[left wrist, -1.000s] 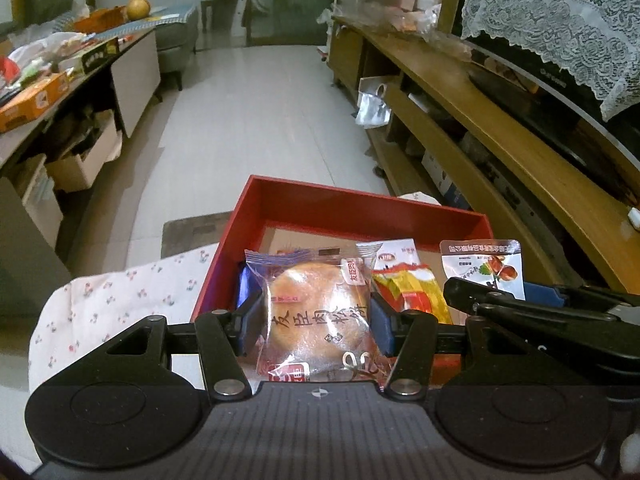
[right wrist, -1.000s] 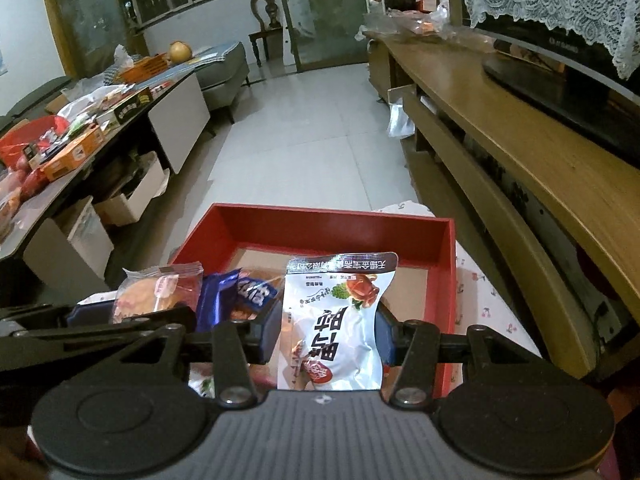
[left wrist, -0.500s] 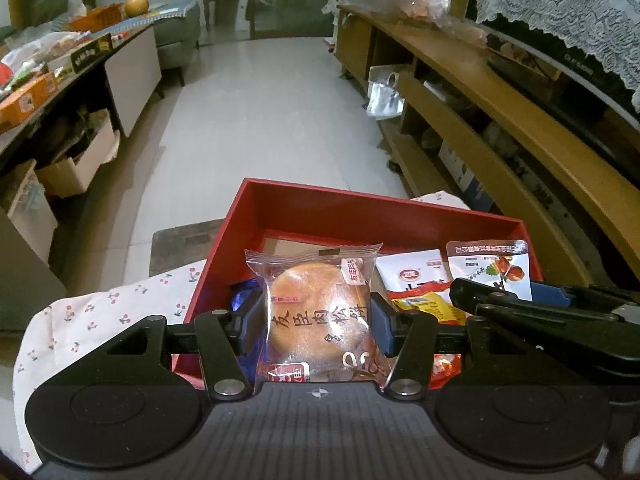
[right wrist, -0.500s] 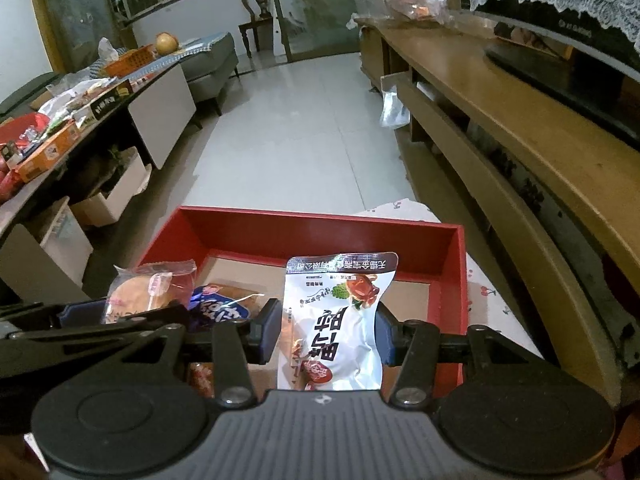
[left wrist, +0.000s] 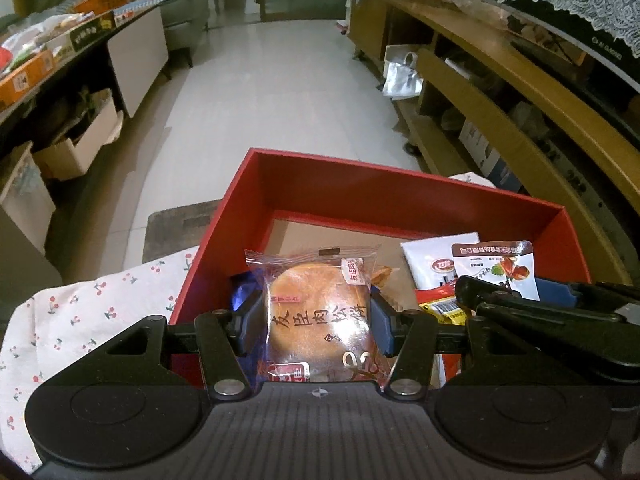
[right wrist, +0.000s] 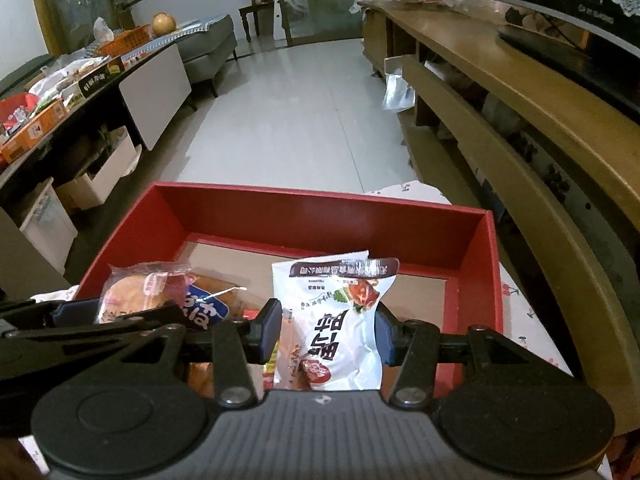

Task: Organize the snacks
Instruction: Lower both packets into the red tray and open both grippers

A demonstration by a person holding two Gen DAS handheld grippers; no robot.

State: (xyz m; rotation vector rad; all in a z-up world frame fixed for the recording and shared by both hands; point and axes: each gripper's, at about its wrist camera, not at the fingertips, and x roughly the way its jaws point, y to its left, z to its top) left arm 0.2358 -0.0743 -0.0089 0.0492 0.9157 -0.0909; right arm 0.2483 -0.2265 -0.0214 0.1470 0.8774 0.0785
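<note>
Snacks are what this is about, and you've got one clamped in each gripper right over the red box (left wrist: 400, 196), so biggest thing first: that box sits ahead of and below both sets of jaws, open top, its cardboard floor mostly bare toward the far wall. It rests on a cherry-print cloth (left wrist: 80, 320), off to the left of your left jaws.

Your left gripper (left wrist: 316, 324) is pinching the round pastry pack (left wrist: 318, 312), pads pressed on its two sides, the pack's long axis running straight out along the fingers. Your right gripper (right wrist: 326, 332) is pinching the white pouch (right wrist: 340, 320) the same way, standing lengthwise between the jaws with its top seal pointing away from you. Neither pack looks to be touching the box floor yet, though I can't tell for sure from these angles.

Smaller stuff: a blue-labelled pack (right wrist: 204, 308) lies in the box between the two grippers, and a white and red packet (left wrist: 436, 276) lies just under the right jaws.

The bit that matters, I'd say: the free floor is forward of both jaws. The two grippers sit side by side, close, so watch they don't bump when you let go.
</note>
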